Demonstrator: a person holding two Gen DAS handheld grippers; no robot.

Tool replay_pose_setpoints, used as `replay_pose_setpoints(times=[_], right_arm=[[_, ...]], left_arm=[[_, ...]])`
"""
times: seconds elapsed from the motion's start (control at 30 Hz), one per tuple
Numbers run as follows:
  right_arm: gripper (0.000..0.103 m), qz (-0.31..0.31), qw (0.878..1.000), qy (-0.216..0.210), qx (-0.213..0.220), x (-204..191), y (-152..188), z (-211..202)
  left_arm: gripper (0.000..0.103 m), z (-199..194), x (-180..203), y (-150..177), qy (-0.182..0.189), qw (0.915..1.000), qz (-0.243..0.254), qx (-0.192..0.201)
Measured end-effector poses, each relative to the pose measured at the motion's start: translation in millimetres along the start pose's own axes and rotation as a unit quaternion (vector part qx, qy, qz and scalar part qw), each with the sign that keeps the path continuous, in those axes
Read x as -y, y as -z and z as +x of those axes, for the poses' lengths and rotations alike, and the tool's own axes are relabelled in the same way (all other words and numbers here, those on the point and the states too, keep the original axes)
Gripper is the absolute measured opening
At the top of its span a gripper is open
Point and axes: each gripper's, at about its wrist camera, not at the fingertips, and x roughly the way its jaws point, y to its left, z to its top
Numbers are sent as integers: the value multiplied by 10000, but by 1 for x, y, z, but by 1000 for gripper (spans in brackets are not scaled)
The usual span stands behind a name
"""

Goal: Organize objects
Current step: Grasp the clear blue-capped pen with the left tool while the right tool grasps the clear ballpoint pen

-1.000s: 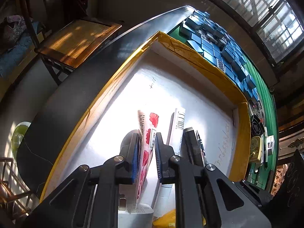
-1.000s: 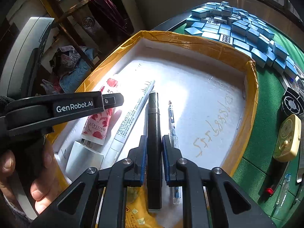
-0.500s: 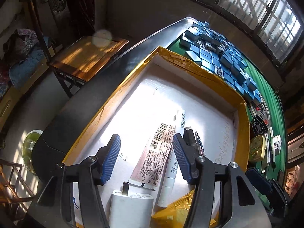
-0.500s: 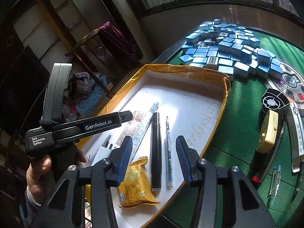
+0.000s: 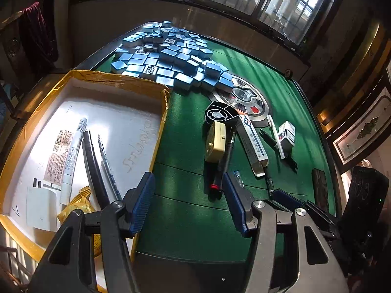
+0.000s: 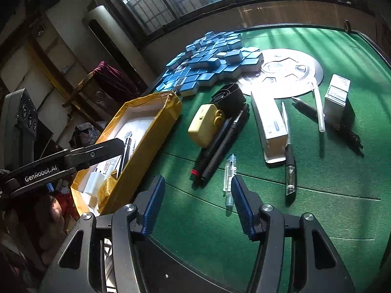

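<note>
The green table carries everything: the yellow-edged box sits at its left edge as the collecting place, and the tube, black pen and thin pen inside lie side by side, long axes running towards the far wall, likely to save room. Loose items wait on the felt, well apart from the box. The black marker with a red band lies diagonally, red end nearest the camera; the clear pen points away. The left gripper is wide and empty; the right gripper, jaws just opening, holds nothing.
</note>
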Motion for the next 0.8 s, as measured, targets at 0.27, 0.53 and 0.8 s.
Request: replay_pose_setpoints(times=[0.27,0.53,0.8], right_arm=[[51,290,9980,532,-197,50,-4,2],[36,161,9946,958,-363,50,-18,20],[21,-122,9870,1551,-413,41,-15,39]], left_arm=[[56,34,46,22,105,9974,286,-650],[56,41,55,30,-63,9960,464,-765],[56,46,56,30,-81,9954,509,-804]])
